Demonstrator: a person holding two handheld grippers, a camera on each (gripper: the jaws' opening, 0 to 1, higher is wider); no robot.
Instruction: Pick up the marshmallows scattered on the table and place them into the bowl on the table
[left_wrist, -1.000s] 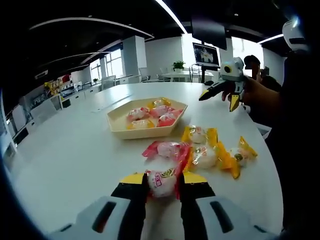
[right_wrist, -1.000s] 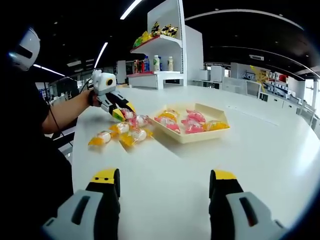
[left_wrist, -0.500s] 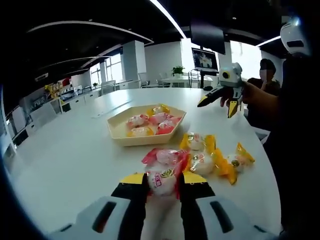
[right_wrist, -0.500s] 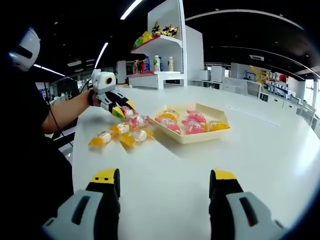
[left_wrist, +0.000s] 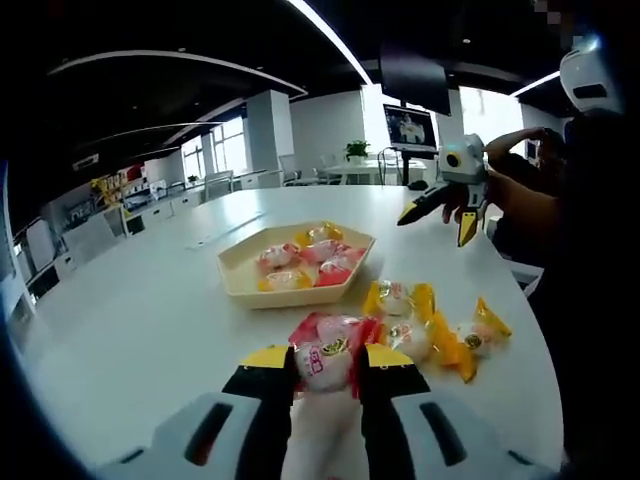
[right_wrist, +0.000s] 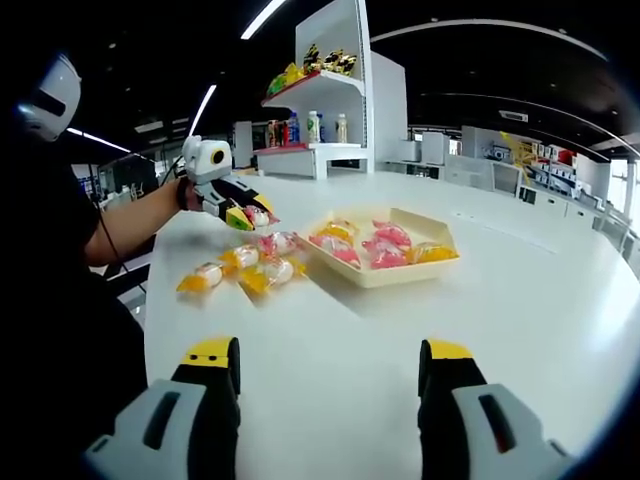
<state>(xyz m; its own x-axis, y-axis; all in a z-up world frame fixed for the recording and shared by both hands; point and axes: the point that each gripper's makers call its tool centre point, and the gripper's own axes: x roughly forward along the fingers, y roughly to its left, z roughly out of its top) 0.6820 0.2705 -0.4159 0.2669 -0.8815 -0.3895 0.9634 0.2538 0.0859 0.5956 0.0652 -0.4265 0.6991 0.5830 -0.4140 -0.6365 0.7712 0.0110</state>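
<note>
Left gripper clamping marshmallow, bowl beyond

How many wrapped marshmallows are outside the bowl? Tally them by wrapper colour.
Yellow-wrapped marshmallows on the white table: 3
Red-wrapped marshmallow on the table: 1
Red-wrapped marshmallow in the left gripper: 1
Total: 5

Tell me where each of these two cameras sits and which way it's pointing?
Left gripper view: rides on the left gripper, looking along its jaws, shut on a red-wrapped marshmallow, toward the bowl; the person's hand holds the right gripper beyond.
Right gripper view: rides on the right gripper, jaws open, facing the bowl from the other side; the person's arm shows.
Both share the bowl, the scattered marshmallows and the white table.
</note>
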